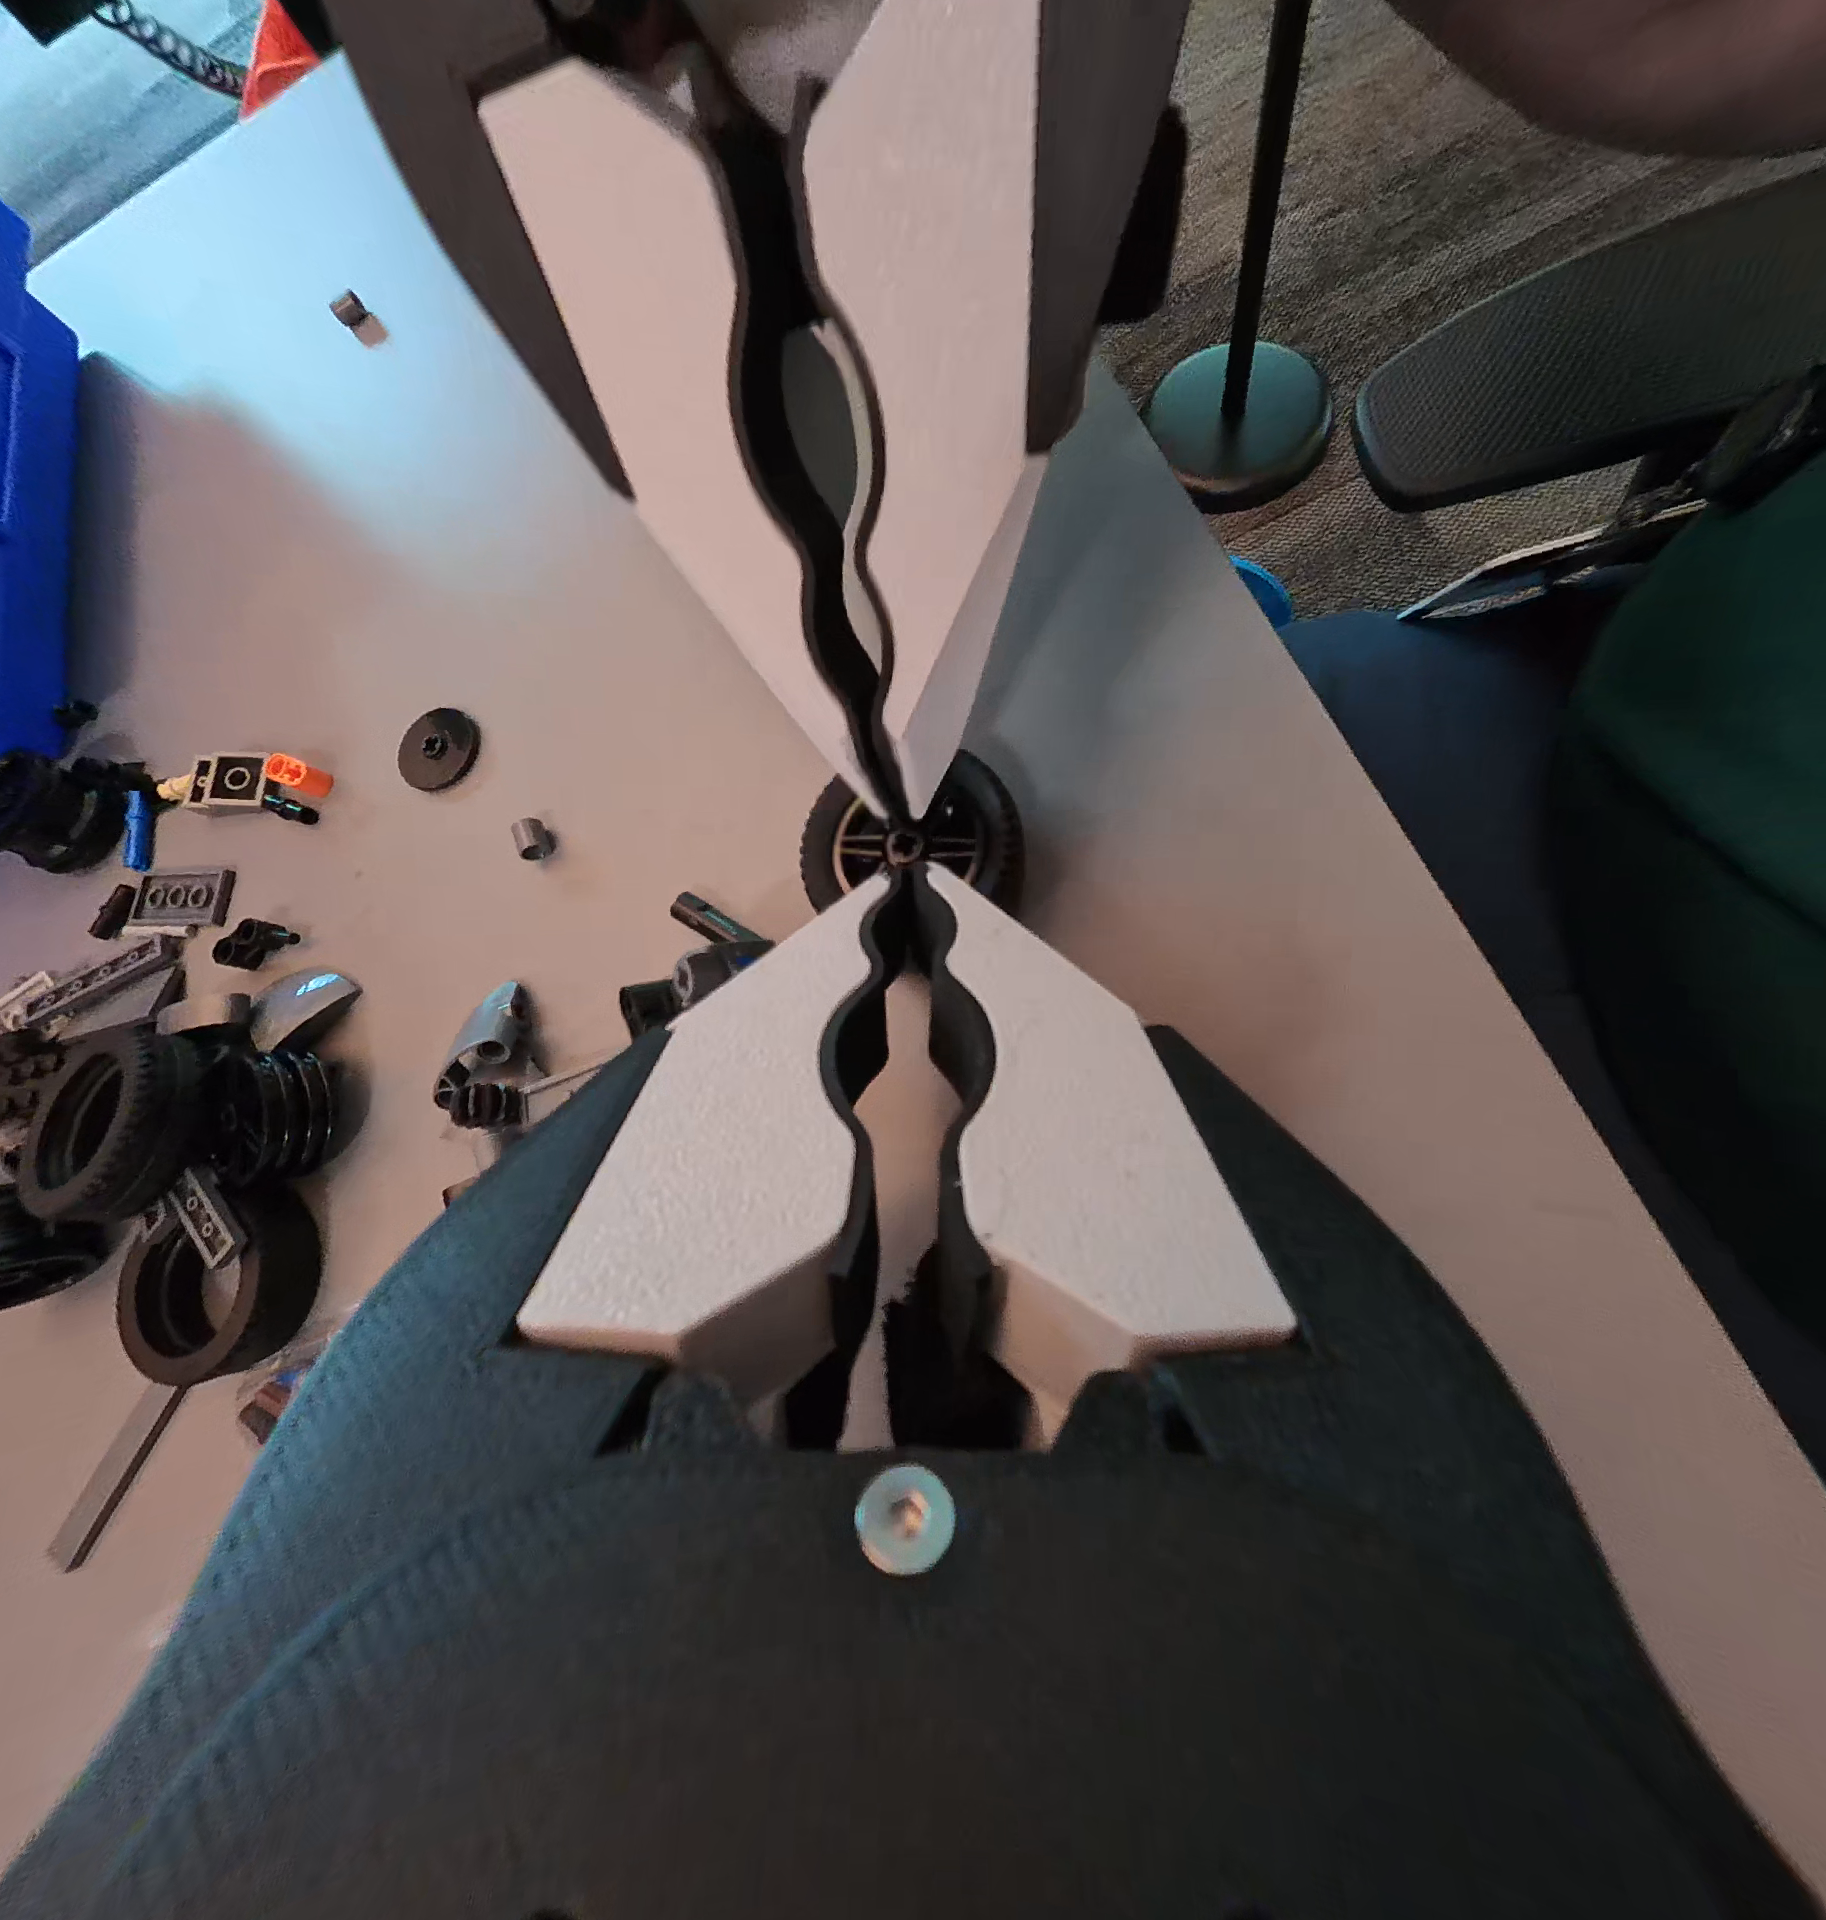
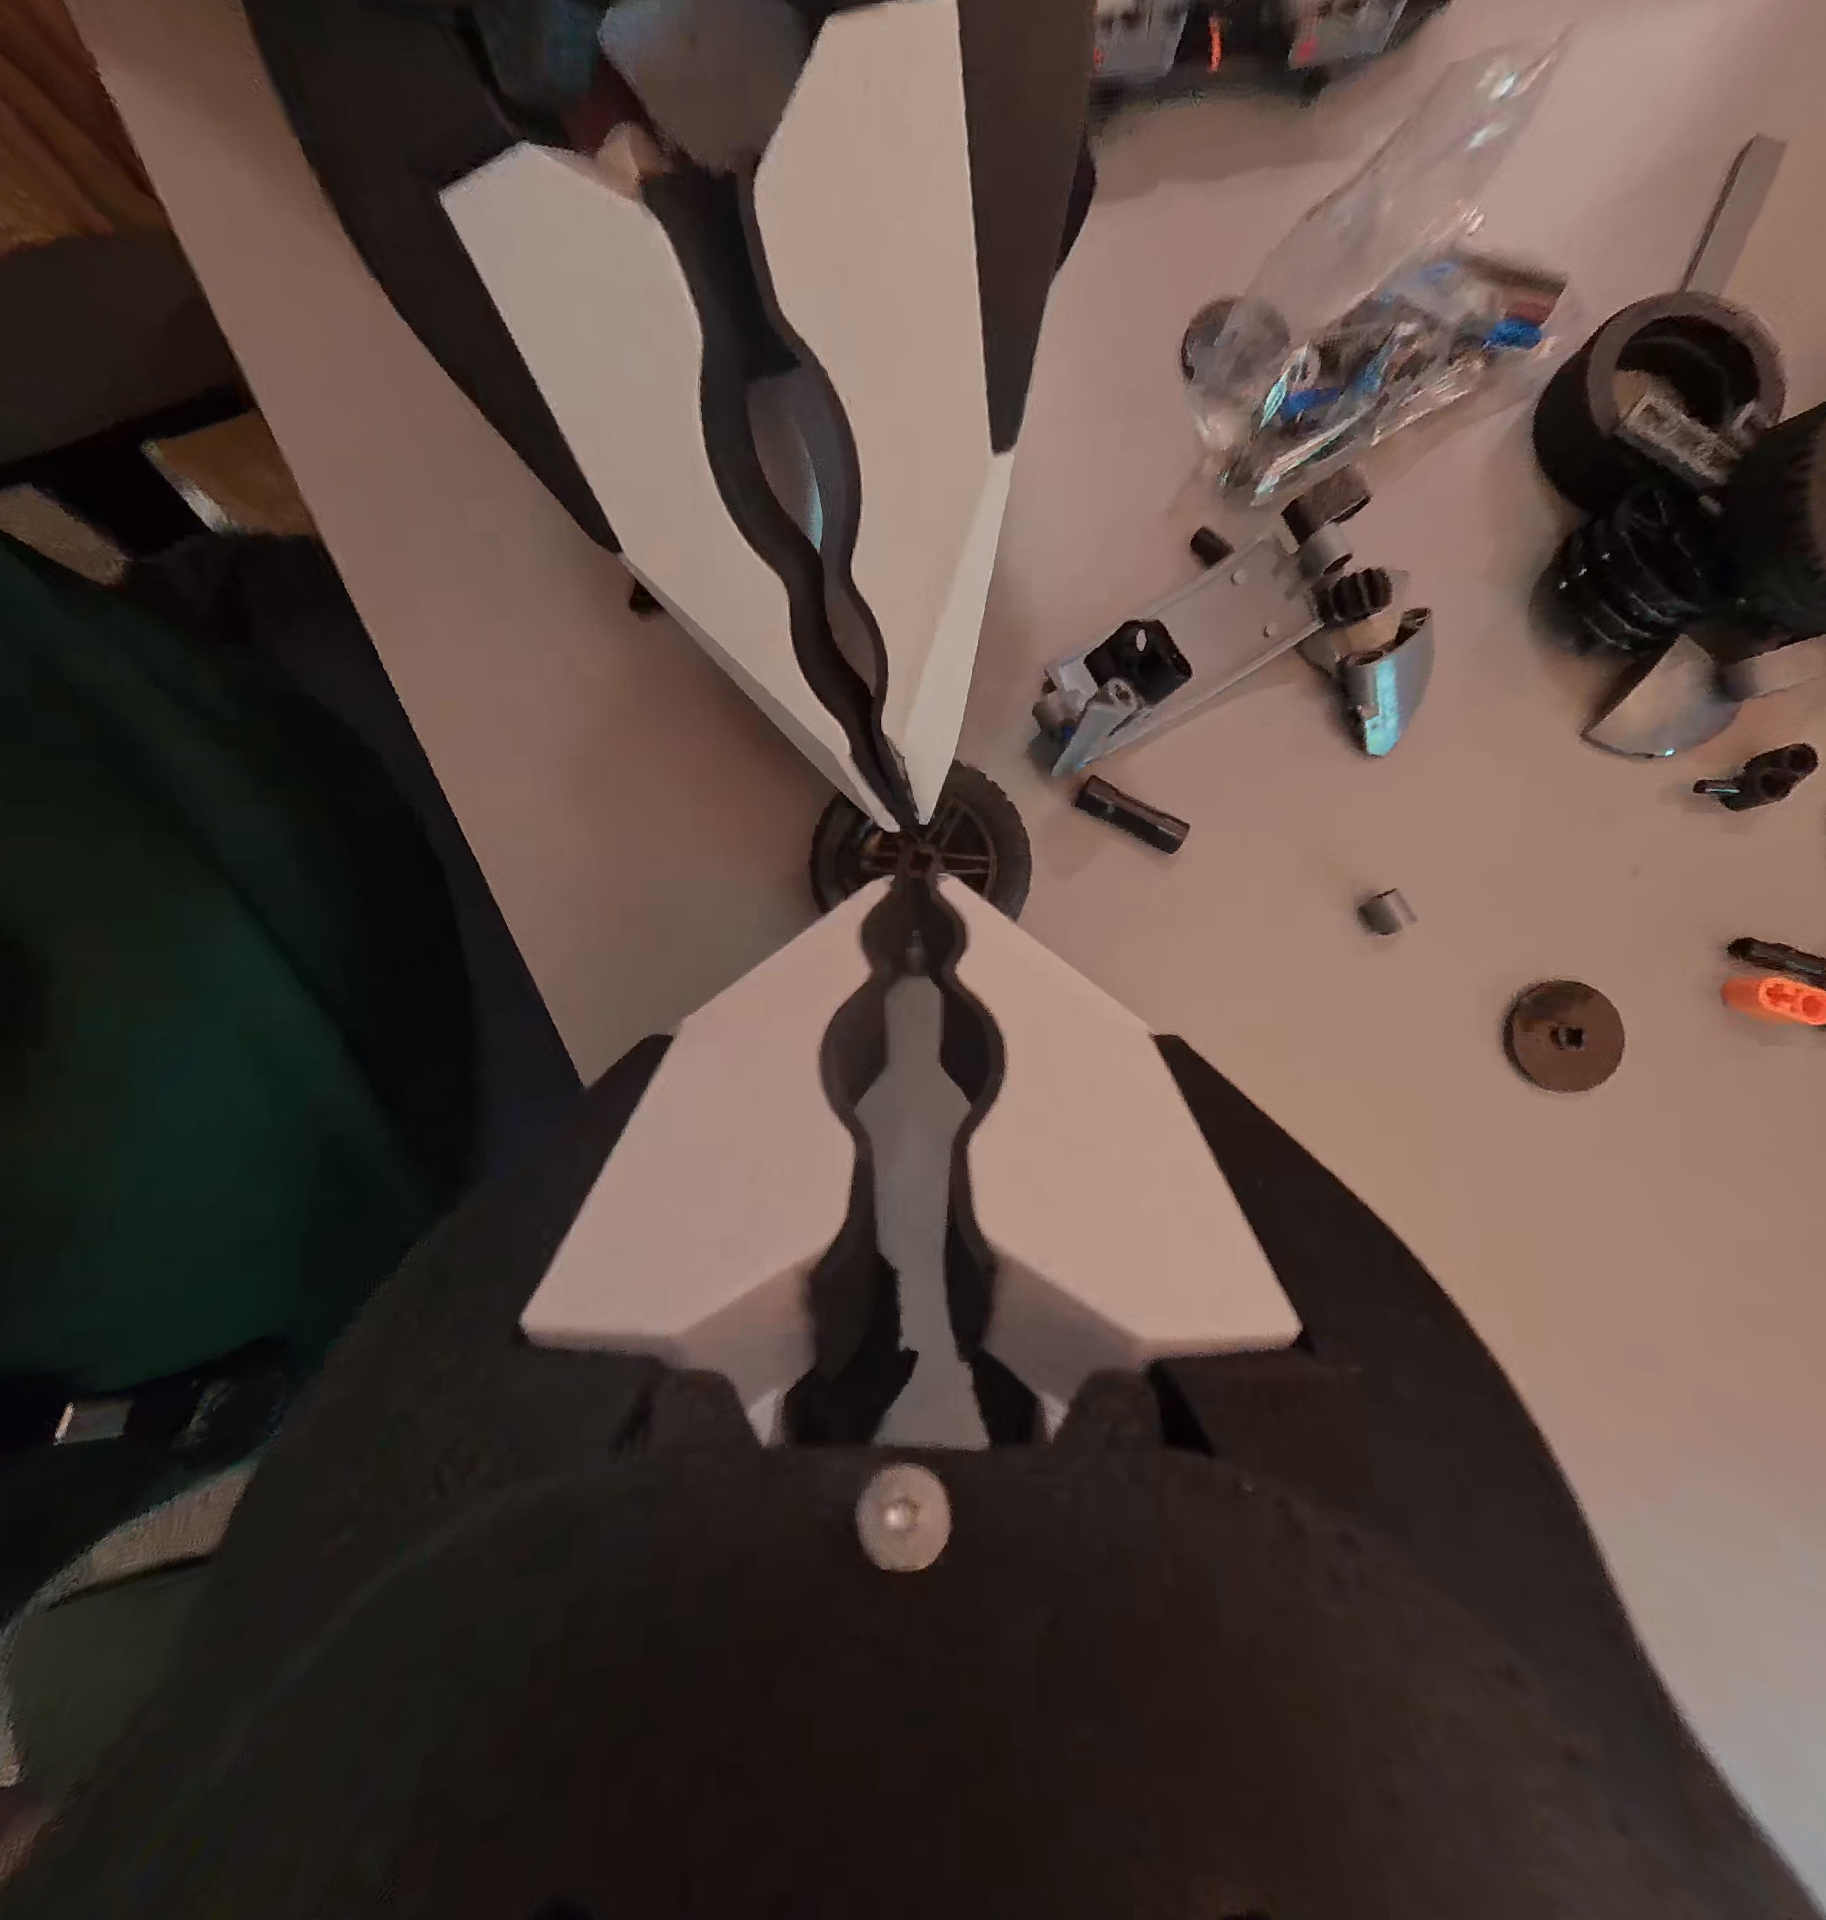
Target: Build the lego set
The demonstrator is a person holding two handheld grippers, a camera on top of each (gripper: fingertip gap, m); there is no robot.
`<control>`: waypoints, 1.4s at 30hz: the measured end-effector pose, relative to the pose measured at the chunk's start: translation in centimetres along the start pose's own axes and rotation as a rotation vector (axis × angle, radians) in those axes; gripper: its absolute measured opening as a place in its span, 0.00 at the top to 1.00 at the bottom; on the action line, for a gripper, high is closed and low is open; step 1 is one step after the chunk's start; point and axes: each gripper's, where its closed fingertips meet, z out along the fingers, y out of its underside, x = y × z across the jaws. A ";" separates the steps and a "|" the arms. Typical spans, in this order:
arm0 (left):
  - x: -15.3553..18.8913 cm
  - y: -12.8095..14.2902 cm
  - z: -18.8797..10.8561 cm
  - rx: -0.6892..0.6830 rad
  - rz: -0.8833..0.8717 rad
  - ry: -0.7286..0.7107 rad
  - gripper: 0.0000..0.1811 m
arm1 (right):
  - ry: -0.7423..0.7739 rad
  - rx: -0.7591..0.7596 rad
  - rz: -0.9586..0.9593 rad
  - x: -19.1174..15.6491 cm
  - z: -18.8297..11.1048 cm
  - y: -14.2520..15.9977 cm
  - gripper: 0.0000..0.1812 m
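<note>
In the left wrist view, the left gripper point(image 1: 901, 894) points down at a small spoked wheel point(image 1: 914, 847) that lies flat close to the table's near edge, by the person's lap. Its white fingers point(image 1: 753, 1143) have their tips drawn almost together right over the wheel's hub; whether they actually pinch the hub I cannot tell. The right gripper point(image 1: 888, 795) comes in from the opposite side, its tips also nearly together at the same hub. The white table point(image 1: 1252, 1091) carries a scatter of lego parts toward its far side: a heap of black tyres point(image 1: 109, 1153), a black round disc point(image 1: 439, 750), a small grey bushing point(image 1: 535, 840) and an orange pin point(image 1: 301, 774) beside a grey block. A blue bin point(image 1: 0, 499) stands at the table's far edge.

In the right wrist view, the right gripper point(image 2: 914, 888) has its tips closed in on the wheel point(image 2: 919, 854) hub, with only a sliver between them; a true grip is not clear. The left gripper point(image 2: 904, 810) meets it from above. Farther in on the table point(image 2: 1304, 1299) lie a clear plastic bag of parts point(image 2: 1408, 312), a grey partly built assembly point(image 2: 1231, 644), the black disc point(image 2: 1563, 1034) and the black tyres point(image 2: 1667, 416).
</note>
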 end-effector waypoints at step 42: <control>-9.3 -0.4 -7.0 0.100 -0.149 -0.381 0.98 | 0.306 0.020 0.271 8.8 -3.1 4.3 0.76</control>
